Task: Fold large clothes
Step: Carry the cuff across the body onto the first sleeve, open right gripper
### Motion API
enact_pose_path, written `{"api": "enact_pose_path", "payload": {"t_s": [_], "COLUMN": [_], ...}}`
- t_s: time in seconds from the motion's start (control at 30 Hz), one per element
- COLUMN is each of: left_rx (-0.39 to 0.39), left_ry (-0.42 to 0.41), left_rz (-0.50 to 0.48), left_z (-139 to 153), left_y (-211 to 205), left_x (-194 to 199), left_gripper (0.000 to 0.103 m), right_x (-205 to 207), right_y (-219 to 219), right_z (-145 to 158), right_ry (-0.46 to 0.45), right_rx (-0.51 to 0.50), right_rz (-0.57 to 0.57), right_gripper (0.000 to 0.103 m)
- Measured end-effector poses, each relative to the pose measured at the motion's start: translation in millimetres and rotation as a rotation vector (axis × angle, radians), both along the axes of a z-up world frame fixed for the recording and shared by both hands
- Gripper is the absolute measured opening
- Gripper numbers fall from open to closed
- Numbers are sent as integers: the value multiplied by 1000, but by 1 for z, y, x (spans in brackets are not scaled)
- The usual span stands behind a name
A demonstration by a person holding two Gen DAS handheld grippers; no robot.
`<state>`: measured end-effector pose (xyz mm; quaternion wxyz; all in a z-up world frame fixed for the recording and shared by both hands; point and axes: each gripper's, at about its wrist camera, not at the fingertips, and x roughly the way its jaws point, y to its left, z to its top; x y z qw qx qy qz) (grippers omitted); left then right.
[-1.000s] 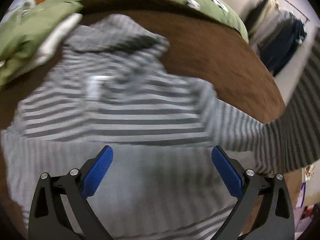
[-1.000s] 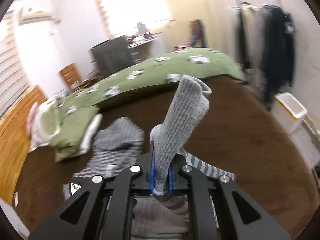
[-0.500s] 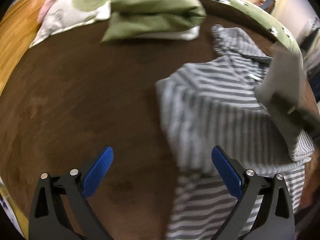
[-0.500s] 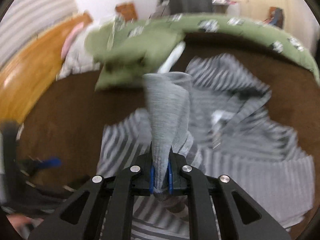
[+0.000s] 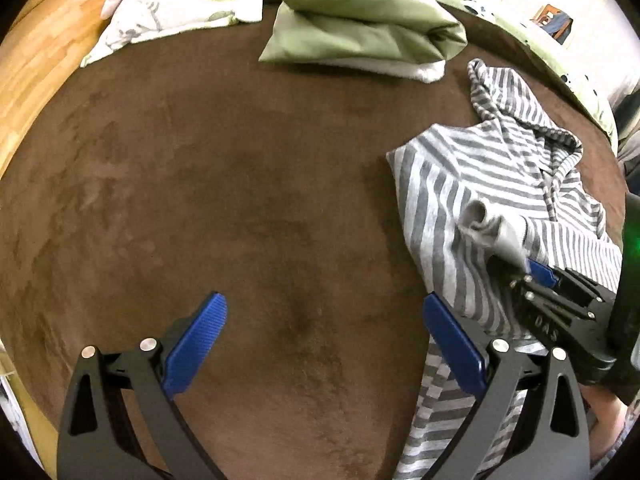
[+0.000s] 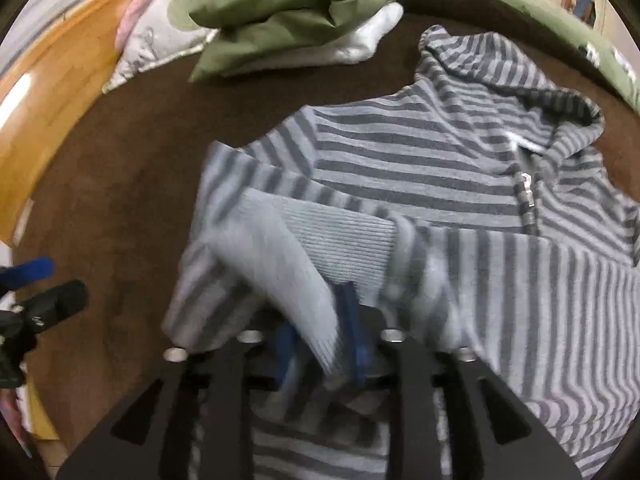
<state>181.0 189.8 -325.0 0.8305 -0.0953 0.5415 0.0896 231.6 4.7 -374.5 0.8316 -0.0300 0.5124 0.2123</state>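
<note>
One striped hoodie [image 6: 400, 152] lies on brown bed cover [image 5: 200, 200], hood toward green pillows [image 5: 360, 28], hem toward viewer; long axis runs hood to hem. Sleeve cuff [image 6: 288, 264] laid across chest. Step in hand, by judgement: sleeve fold-in, release underway. Right tool [image 6: 320, 344] jaws opening, cuff between pads, grip looks slack. Left tool [image 5: 324, 340] wide open, empty, over bare cover just beside hoodie's edge. Next move likely calls for clearing cuff without dragging it, then taking other sleeve or hem.
</note>
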Motion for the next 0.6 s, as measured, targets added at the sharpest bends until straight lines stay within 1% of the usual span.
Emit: {"api": "enact_pose_path", "payload": {"t_s": [0.07,0.1,0.13,0.17,0.23,0.33,0.4,0.5,0.6], "left_rx": [-9,-12,-14,-14,-19,-25,-42,-83,-138], "left_ry": [-15,-24,-33,-40,-58,-73,-80,-102,-117], "left_rz": [8,13,21,25,19,-33,-97,-178,-247], "left_z": [10,15,22,28,41,57,65,71,68], "left_y": [3,4,6,7,7,-5,-25,-63,-106], "left_x": [1,1,1,2,3,9,18,34,52], "left_gripper": [96,96,96,96,96,96,96,96,96], "right_x": [-6,-9,-15,-18,-22,-21,-17,-8,0], "right_y": [7,9,8,6,-2,-38,-67,-115,-157], "right_z": [11,15,24,33,48,75,87,95,92], "right_ry": [-1,0,1,-4,-23,-57,-72,-94,-102], "right_rx": [30,47,84,104,111,88,63,10,-42], "right_rz": [29,37,39,29,8,-59,-111,-182,-227], "right_gripper": [43,49,52,52,52,52,52,54,53]}}
